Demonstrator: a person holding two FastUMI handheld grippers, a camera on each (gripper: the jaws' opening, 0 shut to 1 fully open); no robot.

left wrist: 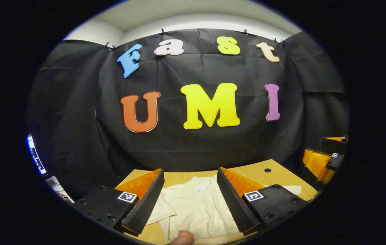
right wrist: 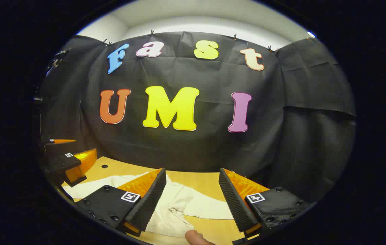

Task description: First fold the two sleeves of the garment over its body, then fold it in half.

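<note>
Garment (left wrist: 196, 207) flat on table (left wrist: 274, 175) — beneath both spread grippers (left wrist: 190, 200)

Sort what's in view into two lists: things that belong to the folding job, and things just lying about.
For the job:
- white garment, spread on the table
- its sleeve
- left tongs, open above it
- right tongs, open above the sleeve

Just there:
- wooden table
- small hole in the tabletop
- black cloth wall
</note>
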